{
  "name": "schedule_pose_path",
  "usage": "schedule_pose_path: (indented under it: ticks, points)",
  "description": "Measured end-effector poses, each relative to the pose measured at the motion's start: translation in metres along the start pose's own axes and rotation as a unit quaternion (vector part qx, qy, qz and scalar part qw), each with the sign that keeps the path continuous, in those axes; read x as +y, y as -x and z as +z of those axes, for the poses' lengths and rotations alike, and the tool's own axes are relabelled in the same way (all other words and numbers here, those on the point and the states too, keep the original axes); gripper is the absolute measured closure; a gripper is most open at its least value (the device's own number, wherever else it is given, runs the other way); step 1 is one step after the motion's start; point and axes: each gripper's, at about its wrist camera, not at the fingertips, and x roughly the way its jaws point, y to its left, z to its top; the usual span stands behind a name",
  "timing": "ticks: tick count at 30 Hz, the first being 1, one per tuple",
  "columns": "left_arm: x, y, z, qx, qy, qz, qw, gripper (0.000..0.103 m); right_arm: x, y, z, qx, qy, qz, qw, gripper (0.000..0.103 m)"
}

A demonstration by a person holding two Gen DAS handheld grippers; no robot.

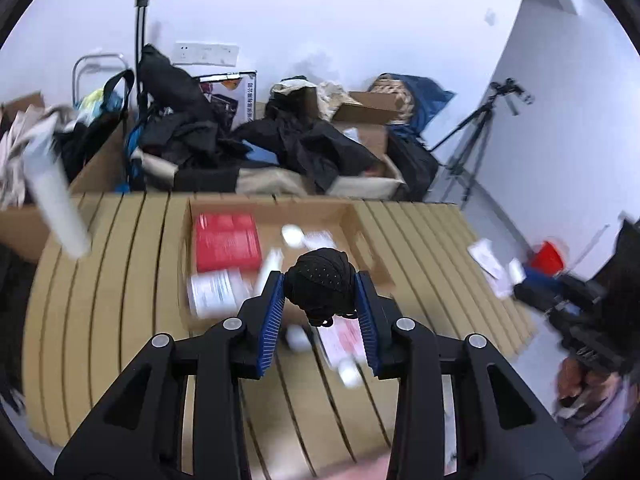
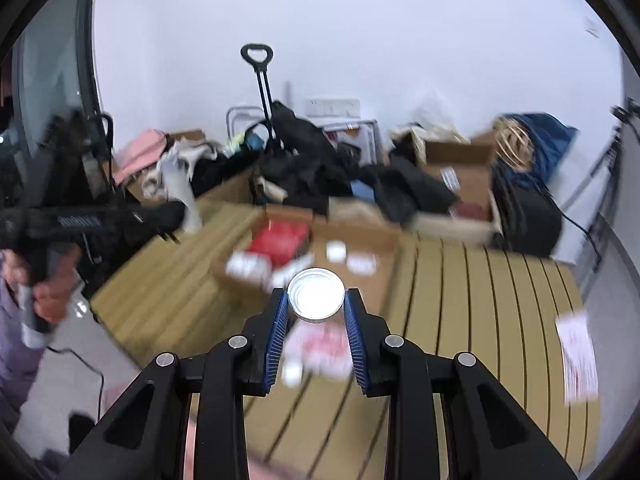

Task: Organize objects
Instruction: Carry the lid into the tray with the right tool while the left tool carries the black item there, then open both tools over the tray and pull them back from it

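Carrying two items above the slatted table (image 1: 100,264) toward the cardboard box (image 1: 352,216); transport step, judging by the blur. Left gripper (image 1: 320,286) is clamped on a black mesh bundle (image 1: 320,280), held over the box's near edge. In the box: red packet (image 1: 226,242), white containers. Right gripper (image 2: 316,298) is clamped on a round clear jar (image 2: 316,294), just short of the box. Next likely: lower each over a free spot inside, then release. A paper pack (image 2: 320,346) lies loose below.

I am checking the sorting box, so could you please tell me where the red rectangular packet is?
The red rectangular packet lies in the open cardboard box's left half in the left wrist view, beside a white labelled container.
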Motion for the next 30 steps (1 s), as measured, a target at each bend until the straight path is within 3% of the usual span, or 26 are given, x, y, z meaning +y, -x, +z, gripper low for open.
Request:
schedule_pose_path:
  ticks: [3,6,10,12,14,17,18,20,21,25,30]
  points:
    - [0.017,-0.075,0.042,0.032,0.015,0.015,0.9993,0.071,-0.024,-0.060,0.054,0.004,-0.014,0.003,1.000,0.071]
    - [0.037,-0.145,0.060,0.068,0.047,0.019,0.9964,0.071,-0.053,-0.149,0.080,0.052,-0.056,0.001,0.997,0.071]
    - [0.054,-0.229,0.064,0.107,0.043,0.052,0.9920,0.071,-0.089,-0.270,0.072,0.137,-0.107,-0.056,0.983,0.071]
    - [0.061,-0.252,0.059,0.125,0.047,0.063,0.9891,0.071,-0.097,-0.318,0.056,0.172,-0.112,-0.079,0.976,0.071]
    - [0.070,-0.271,0.057,0.135,0.057,0.072,0.9865,0.059,-0.104,-0.341,0.044,0.191,-0.122,-0.078,0.971,0.071]
    - [0.079,-0.277,0.054,0.131,0.071,0.078,0.9858,0.046,-0.105,-0.368,0.035,0.197,-0.116,-0.079,0.970,0.069]
    - [0.080,-0.275,0.054,0.128,0.073,0.070,0.9865,0.043,-0.104,-0.369,0.035,0.192,-0.112,-0.081,0.972,0.063]
    - [0.080,-0.268,0.056,0.121,0.071,0.058,0.9884,0.033,-0.100,-0.369,0.039,0.188,-0.114,-0.063,0.973,0.037]
    - [0.080,-0.263,0.057,0.116,0.065,0.058,0.9894,0.033,-0.100,-0.367,0.042,0.181,-0.117,-0.055,0.975,0.016]
    - [0.078,-0.237,0.065,0.096,0.046,0.067,0.9921,0.024,-0.091,-0.347,0.053,0.159,-0.109,-0.061,0.979,0.016]
    - [0.076,-0.188,0.068,0.098,0.032,0.089,0.9907,0.014,-0.084,-0.304,0.064,0.166,-0.089,-0.078,0.979,0.016]
